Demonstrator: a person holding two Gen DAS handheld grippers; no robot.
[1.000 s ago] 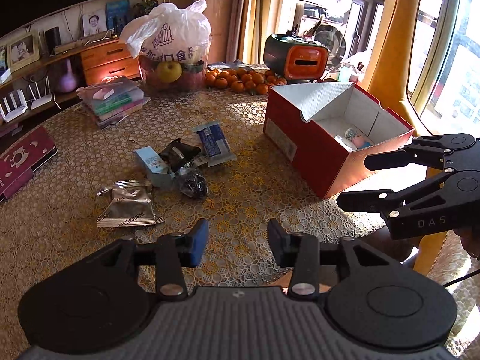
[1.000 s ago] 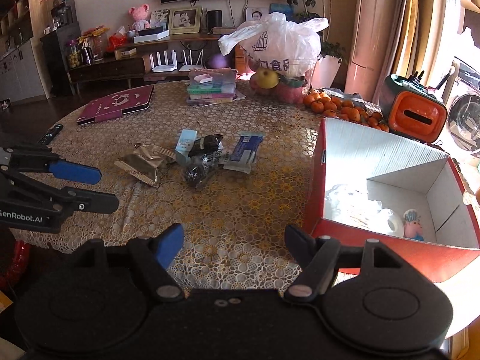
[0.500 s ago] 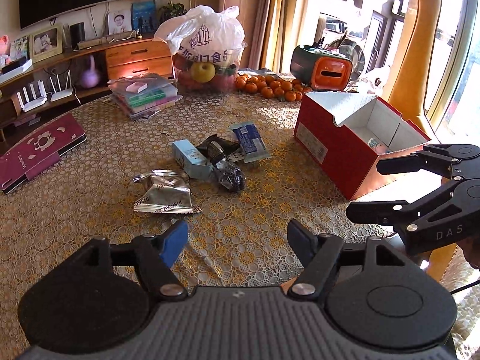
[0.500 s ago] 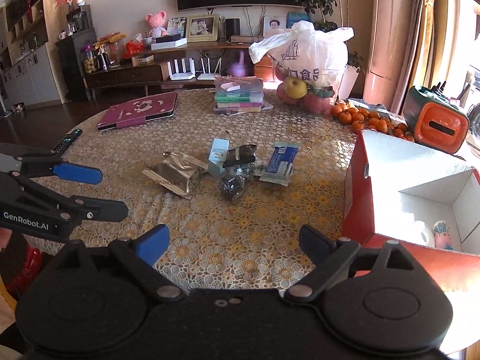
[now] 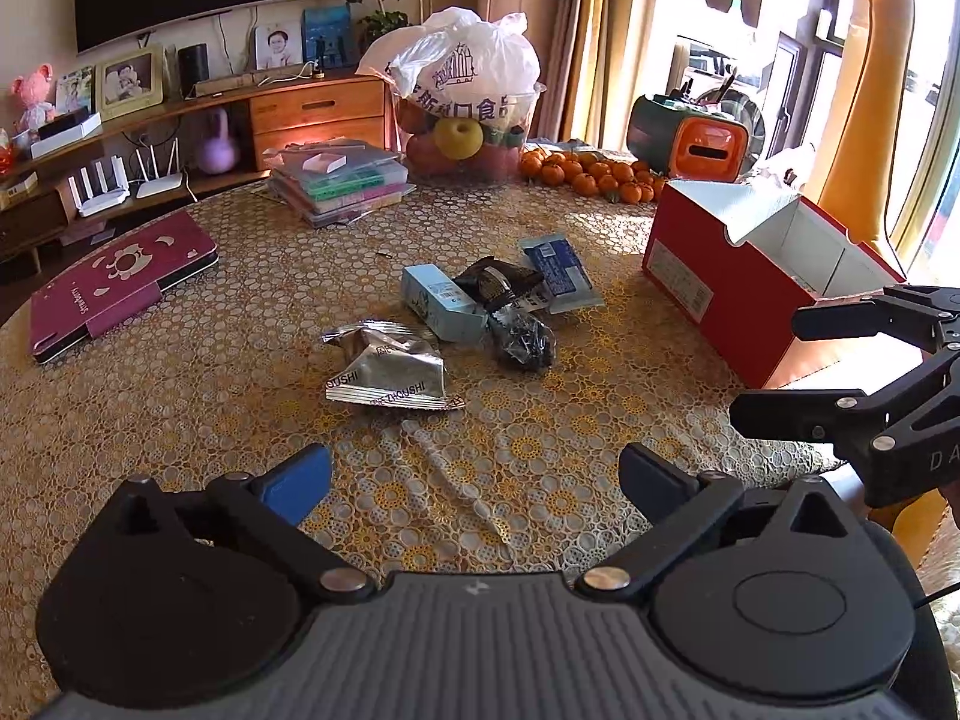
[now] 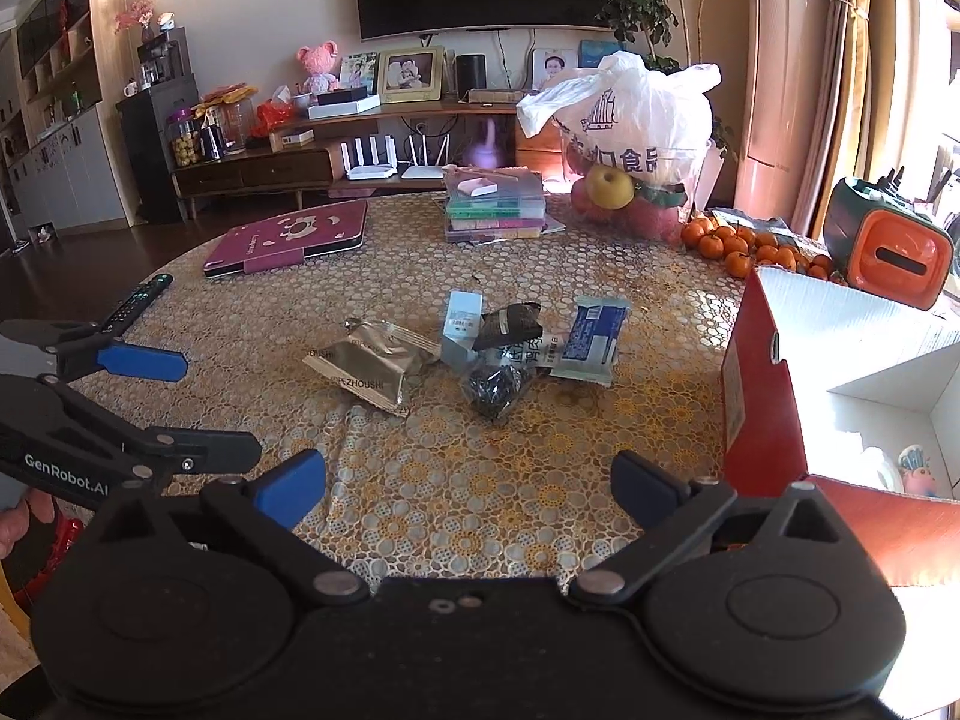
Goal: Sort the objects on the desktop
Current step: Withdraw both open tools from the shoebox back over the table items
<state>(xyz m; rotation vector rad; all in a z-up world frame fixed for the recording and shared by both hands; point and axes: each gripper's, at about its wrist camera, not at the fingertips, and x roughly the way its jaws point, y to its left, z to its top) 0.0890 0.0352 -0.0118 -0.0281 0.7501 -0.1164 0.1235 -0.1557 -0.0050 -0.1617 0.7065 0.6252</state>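
Hovering near the surface edge, left gripper and right gripper both have fingers apart and empty, presumably staged for a pick; snack packets lie mid-surface, open red box waiting at right.

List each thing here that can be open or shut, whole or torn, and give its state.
left gripper: open, empty.
right gripper: open, empty.
red box: open, flap up.
silver packet: crumpled, lying flat.
white bag: tied at top.
maroon case: shut.
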